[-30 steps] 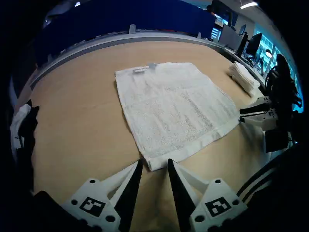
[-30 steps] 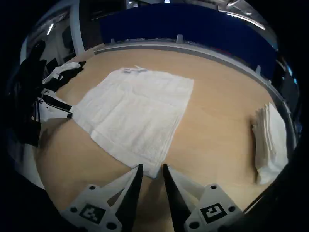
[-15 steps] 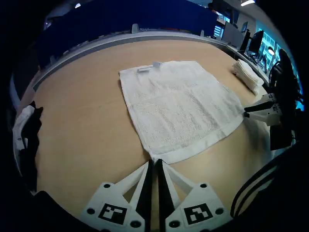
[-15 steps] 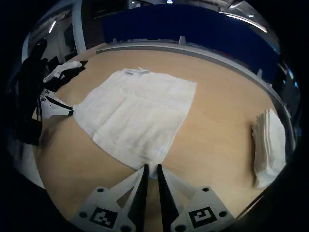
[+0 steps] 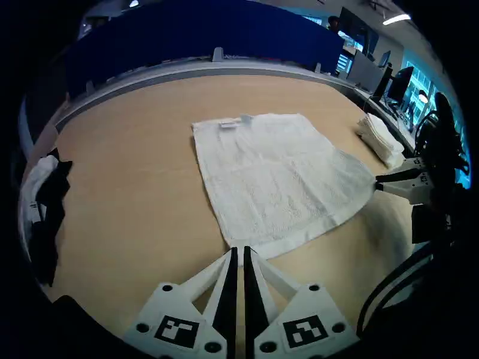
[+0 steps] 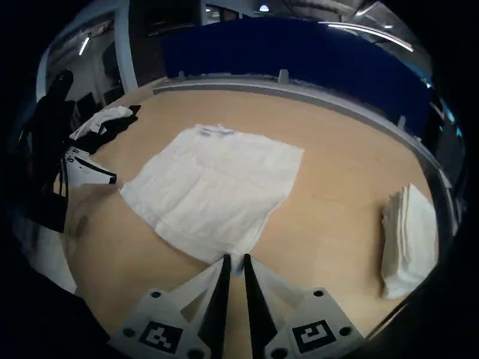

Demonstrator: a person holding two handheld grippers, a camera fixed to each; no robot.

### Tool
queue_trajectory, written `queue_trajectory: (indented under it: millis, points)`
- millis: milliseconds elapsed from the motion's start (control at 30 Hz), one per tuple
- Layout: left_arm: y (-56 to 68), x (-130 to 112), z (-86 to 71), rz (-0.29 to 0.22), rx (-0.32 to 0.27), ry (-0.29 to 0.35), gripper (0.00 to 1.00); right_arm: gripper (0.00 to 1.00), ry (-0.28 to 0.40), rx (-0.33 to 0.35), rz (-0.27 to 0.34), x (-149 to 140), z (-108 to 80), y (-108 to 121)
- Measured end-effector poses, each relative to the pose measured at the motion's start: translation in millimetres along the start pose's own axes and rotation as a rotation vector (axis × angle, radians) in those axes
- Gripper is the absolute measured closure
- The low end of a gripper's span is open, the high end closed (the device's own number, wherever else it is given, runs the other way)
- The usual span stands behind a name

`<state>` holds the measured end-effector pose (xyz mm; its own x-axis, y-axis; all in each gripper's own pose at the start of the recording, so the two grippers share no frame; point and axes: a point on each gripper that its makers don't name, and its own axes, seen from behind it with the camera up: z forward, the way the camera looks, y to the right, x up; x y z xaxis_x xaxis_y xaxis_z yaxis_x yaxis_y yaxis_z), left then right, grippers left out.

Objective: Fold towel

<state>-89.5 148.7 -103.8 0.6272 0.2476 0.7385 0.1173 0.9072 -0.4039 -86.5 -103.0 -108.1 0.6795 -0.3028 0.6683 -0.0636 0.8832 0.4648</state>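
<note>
White towel [image 5: 275,173] lies flat mid-table [image 5: 132,179]. Left gripper [image 5: 238,250] and right gripper [image 6: 235,257] each pinch a near corner, fingers almost closed. Bare wood borders every edge. The tag [image 5: 229,124] on the far edge is unreadable.

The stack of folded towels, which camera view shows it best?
The right gripper view: the stack of folded towels lies close and large, its layered edges visible. The left gripper view shows it small and distant.
</note>
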Motion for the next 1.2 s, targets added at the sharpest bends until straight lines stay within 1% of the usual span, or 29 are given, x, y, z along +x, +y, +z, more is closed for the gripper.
queue_trajectory:
  millis: [100, 200, 300, 400, 500, 600, 667, 800, 933, 1000, 1067, 1133, 1200]
  points:
    - [-0.9, 6.2, -9.1, -0.012, 0.001, 0.012, 0.93, 0.83, 0.012, 0.003, 0.001, 8.5, -7.5, -0.4]
    - [-2.3, 5.5, -13.8, -0.019, -0.001, 0.011, 0.93, 0.83, 0.018, 0.006, 0.002, 12.5, -12.4, 0.1]
    - [-2.1, 0.5, -13.7, -0.015, -0.005, -0.001, 0.93, 0.83, 0.013, 0.004, -0.001, 11.2, -13.3, 1.4]
    - [0.1, -4.4, -9.9, -0.009, -0.01, -0.012, 0.93, 0.83, 0.009, 0.006, -0.004, 9.7, -13.0, 1.1]
    - [1.9, -10.1, -2.3, 0.001, -0.006, -0.022, 0.78, 0.84, 0.007, 0.007, -0.005, 8.1, -12.4, 0.5]
    - [7.8, -17.2, 6.5, 0.013, -0.021, -0.037, 0.65, 0.83, 0.005, 0.009, -0.006, 6.4, -11.7, -0.8]
    - [12.4, -21.4, 11.6, 0.016, -0.035, -0.047, 0.62, 0.83, 0.004, 0.01, -0.008, 5.4, -11.5, -1.5]
    - [12.3, -24.0, 18.4, 0.009, -0.033, -0.054, 0.56, 0.83, 0.001, 0.012, -0.011, 3.1, -10.6, -2.2]
    - [9.8, -26.4, 22.4, -0.002, -0.027, -0.065, 0.56, 0.83, 0.001, 0.013, -0.014, 2.4, -10.7, -3.1]
    - [8.7, -28.3, 24.4, -0.002, -0.024, -0.07, 0.61, 0.83, 0.002, 0.013, -0.014, 2.6, -11.1, -3.2]
    - [5.9, -29.2, 25.7, 0.006, -0.013, -0.07, 0.75, 0.84, 0.003, 0.014, -0.014, 3.0, -11.4, -3.1]
    - [4.5, -29.3, 25.8, 0.018, -0.004, -0.069, 0.85, 0.84, 0.004, 0.016, -0.013, 3.6, -11.6, -3.1]
    - [4.5, -28.9, 25.2, 0.028, 0.001, -0.067, 0.91, 0.84, 0.004, 0.017, -0.014, 4.2, -11.8, -3.0]
